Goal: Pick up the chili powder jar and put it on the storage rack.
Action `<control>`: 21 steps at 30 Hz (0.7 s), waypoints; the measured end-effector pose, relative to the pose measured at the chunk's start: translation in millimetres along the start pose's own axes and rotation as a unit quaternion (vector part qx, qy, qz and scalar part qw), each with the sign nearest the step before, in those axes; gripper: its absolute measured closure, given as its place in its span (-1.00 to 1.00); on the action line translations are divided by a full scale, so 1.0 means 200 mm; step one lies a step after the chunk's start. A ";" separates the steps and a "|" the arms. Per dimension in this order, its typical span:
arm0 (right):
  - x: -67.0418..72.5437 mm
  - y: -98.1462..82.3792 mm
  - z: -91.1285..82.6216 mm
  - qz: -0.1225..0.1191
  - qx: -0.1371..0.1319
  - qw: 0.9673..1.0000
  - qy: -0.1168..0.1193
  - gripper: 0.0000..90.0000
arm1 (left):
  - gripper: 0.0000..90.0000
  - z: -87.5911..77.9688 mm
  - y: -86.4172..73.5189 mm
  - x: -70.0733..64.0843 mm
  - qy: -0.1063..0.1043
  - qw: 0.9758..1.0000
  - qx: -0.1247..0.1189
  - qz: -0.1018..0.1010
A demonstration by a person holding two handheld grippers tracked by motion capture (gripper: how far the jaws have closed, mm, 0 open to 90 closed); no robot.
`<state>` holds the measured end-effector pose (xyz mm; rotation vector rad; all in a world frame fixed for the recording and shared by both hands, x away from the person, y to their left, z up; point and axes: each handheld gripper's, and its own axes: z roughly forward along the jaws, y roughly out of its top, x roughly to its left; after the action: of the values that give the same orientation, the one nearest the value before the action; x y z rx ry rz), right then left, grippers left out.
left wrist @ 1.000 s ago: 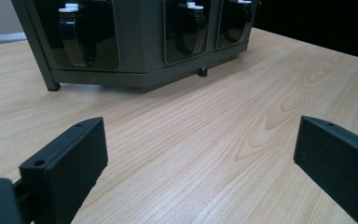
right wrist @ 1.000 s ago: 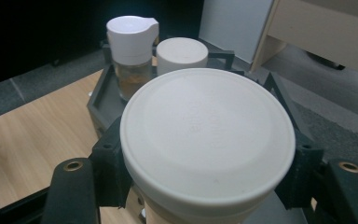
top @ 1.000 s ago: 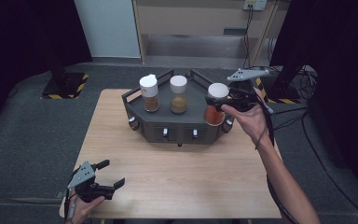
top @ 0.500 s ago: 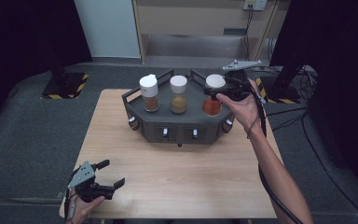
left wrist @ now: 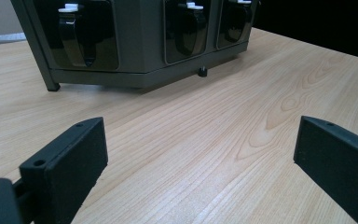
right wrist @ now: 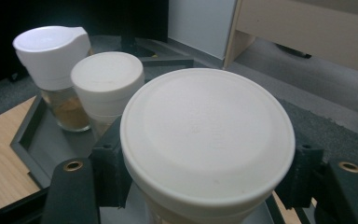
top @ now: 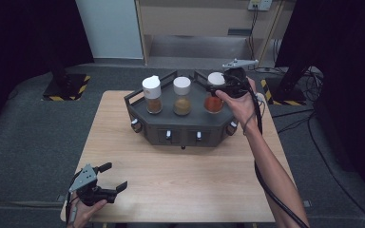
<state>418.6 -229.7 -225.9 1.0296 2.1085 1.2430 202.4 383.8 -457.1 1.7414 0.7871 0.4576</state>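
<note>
Jaws of the right gripper (right wrist: 205,186) pinch the red-spice jar (top: 214,95) just under its white lid (right wrist: 207,135), at the rack's (top: 180,128) right end beside two seated jars. Placement looks nearly done; release remains. Left gripper (top: 108,179) rests spread at the table's (top: 195,185) near-left corner.

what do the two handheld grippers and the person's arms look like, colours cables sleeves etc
Both grippers, left and right, are black with flat rectangular jaws, each topped by a grey three-cornered plate. A black cable trails along the right forearm. The forearms are bare; no sleeves or gloves visible.
</note>
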 end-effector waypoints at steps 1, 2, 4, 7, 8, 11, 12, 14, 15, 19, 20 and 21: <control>0.00 0.00 0.01 0.001 -0.001 1.000 -0.002 -0.25 | -0.96 0.00 0.00 0.00 0.000 1.000 0.000 0.000; -0.01 -0.01 0.02 0.004 -0.002 1.000 -0.003 -0.25 | -0.96 0.00 0.00 0.00 0.000 1.000 0.000 0.001; -0.01 -0.02 0.04 0.010 -0.003 1.000 -0.007 -0.25 | -0.96 0.00 0.00 0.00 0.000 1.000 0.000 0.001; -0.02 -0.04 0.06 0.015 -0.003 1.000 -0.011 -0.25 | -0.96 0.00 0.00 0.00 0.000 1.000 0.000 0.000; -0.02 -0.05 0.07 0.017 -0.003 1.000 -0.012 -0.25 | -0.96 0.00 0.00 0.00 0.000 1.000 0.001 0.002; -0.03 -0.06 0.10 0.024 -0.001 1.000 -0.012 -0.25 | -0.96 0.00 0.00 0.00 -0.001 1.000 0.000 0.000; -0.03 -0.07 0.11 0.023 -0.001 1.000 -0.012 -0.25 | -0.96 0.00 0.00 0.00 0.000 1.000 0.000 0.000; -0.03 -0.08 0.12 0.025 0.000 1.000 -0.014 -0.25 | -0.96 0.00 0.00 0.00 0.000 1.000 -0.001 -0.001; -0.03 -0.08 0.13 0.025 0.001 1.000 -0.015 -0.25 | -0.96 0.00 0.00 0.00 0.000 1.000 0.001 0.001; -0.03 -0.09 0.15 0.025 0.002 1.000 -0.017 -0.25 | -0.96 0.00 0.00 0.00 -0.002 1.000 0.000 0.001; -0.03 -0.10 0.15 0.027 0.002 0.999 -0.017 -0.25 | -0.96 0.00 0.00 0.00 -0.001 1.000 0.000 0.001; -0.04 -0.10 0.16 0.027 0.002 0.999 -0.018 -0.25 | -0.96 0.00 0.00 0.00 -0.001 1.000 -0.002 -0.001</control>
<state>438.4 -224.9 -259.0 1.1086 2.0689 1.2372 202.4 384.0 -457.6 1.7371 0.7868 0.4549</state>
